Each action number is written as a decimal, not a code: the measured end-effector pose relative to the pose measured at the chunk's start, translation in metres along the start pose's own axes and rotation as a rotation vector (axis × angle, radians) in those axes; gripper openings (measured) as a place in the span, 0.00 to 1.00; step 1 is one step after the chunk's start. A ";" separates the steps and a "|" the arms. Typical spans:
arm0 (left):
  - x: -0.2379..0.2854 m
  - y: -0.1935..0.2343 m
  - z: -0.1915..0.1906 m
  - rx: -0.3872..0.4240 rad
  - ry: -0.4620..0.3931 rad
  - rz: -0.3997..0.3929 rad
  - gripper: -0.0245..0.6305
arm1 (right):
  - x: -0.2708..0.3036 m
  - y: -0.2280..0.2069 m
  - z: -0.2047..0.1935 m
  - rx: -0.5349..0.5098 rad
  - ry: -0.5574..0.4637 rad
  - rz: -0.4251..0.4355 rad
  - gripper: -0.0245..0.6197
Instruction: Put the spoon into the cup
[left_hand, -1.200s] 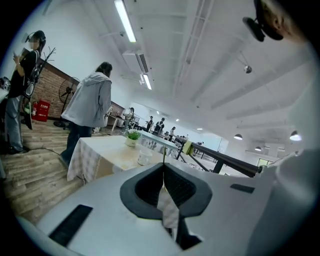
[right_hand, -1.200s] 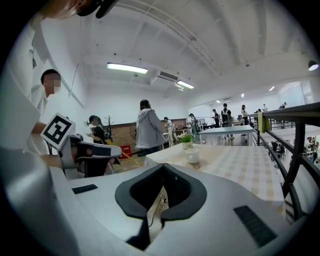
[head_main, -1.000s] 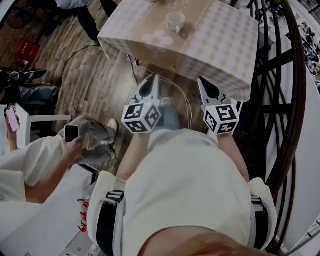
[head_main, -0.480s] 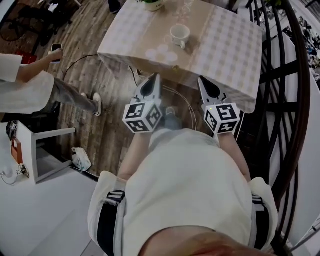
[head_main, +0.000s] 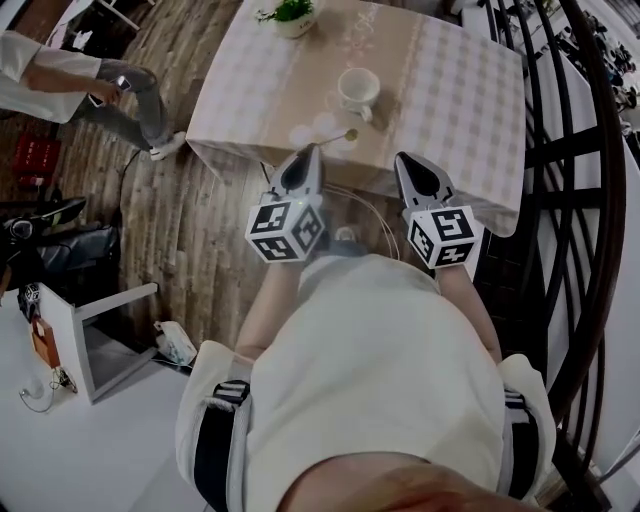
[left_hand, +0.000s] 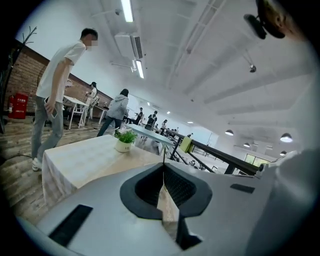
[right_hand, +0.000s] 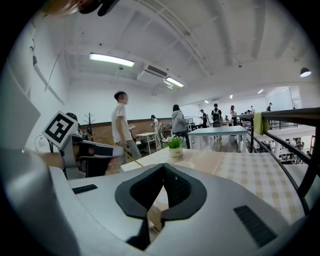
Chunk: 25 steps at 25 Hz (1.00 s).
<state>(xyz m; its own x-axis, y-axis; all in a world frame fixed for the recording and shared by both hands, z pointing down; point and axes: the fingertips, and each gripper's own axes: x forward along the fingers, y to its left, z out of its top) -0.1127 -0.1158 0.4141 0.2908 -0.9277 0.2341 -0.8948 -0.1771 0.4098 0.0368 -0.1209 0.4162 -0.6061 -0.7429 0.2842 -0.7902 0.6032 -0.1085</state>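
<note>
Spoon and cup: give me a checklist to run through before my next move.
1. Cup upright, mouth up: ok.
2. Spoon located: ok, lying on the table near its front edge, on the near side of the cup and apart from it.
3. Left gripper empty: ok, jaws together on nothing.
4. Right gripper empty: ok, jaws together on nothing.
5. Jaws open for a pick: not ok, both are shut.
6. Plant pot out of the way: ok, at the table's far edge.
</note>
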 end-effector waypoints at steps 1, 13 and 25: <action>0.002 0.003 0.000 0.002 0.004 -0.008 0.05 | 0.002 0.001 -0.001 0.002 0.000 -0.008 0.04; 0.071 0.031 0.012 0.019 0.065 -0.066 0.05 | 0.052 -0.022 -0.004 0.040 0.038 -0.070 0.04; 0.130 0.051 0.002 0.022 0.142 -0.109 0.05 | 0.081 -0.038 -0.019 0.076 0.088 -0.119 0.04</action>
<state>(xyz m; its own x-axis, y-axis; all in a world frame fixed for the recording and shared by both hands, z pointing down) -0.1212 -0.2458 0.4634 0.4297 -0.8474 0.3120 -0.8624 -0.2826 0.4201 0.0197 -0.1983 0.4611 -0.5001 -0.7774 0.3814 -0.8626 0.4860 -0.1403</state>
